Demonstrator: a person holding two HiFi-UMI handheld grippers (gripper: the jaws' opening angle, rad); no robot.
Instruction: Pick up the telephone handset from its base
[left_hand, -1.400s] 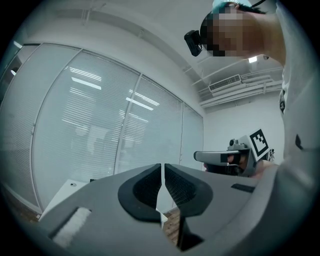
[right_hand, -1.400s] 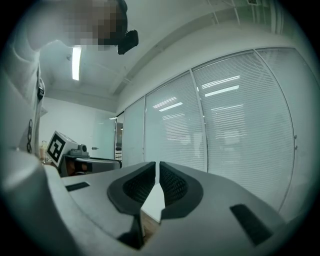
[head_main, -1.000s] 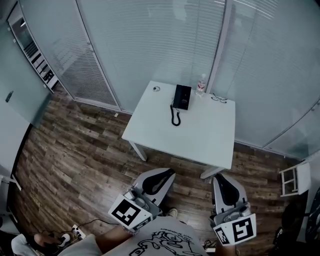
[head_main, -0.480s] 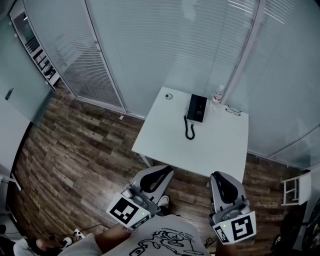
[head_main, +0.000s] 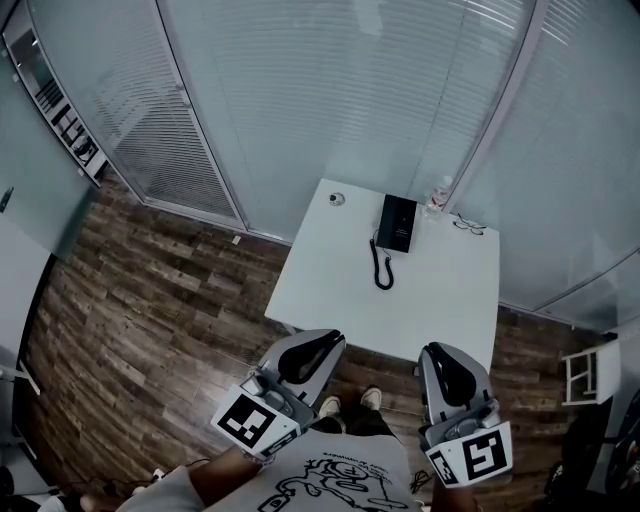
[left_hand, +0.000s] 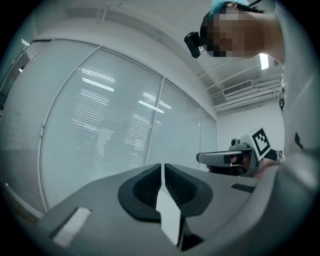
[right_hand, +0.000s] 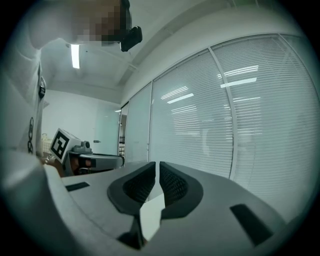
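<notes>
A black telephone (head_main: 397, 222) lies on the far part of the white table (head_main: 440, 300), its handset resting on the base and its coiled cord (head_main: 382, 268) trailing toward me. My left gripper (head_main: 322, 343) hovers short of the table's near edge, jaws shut and empty. My right gripper (head_main: 442, 358) hangs beside it at the same distance, also shut with nothing between the pads. In the left gripper view the left gripper (left_hand: 163, 167) points level at the blinds; the right gripper (right_hand: 157, 166) does the same in its own view. The phone is hidden in both gripper views.
A clear plastic bottle (head_main: 437, 195) and a pair of glasses (head_main: 468, 226) lie at the table's far right, a small round object (head_main: 337, 199) at its far left. Glass walls with blinds (head_main: 330, 90) stand behind. A white chair (head_main: 585, 368) is at the right.
The table and phone have drawn nearer and slid to the right in the head view as I walked forward. Both grippers kept their pose, still shut.
</notes>
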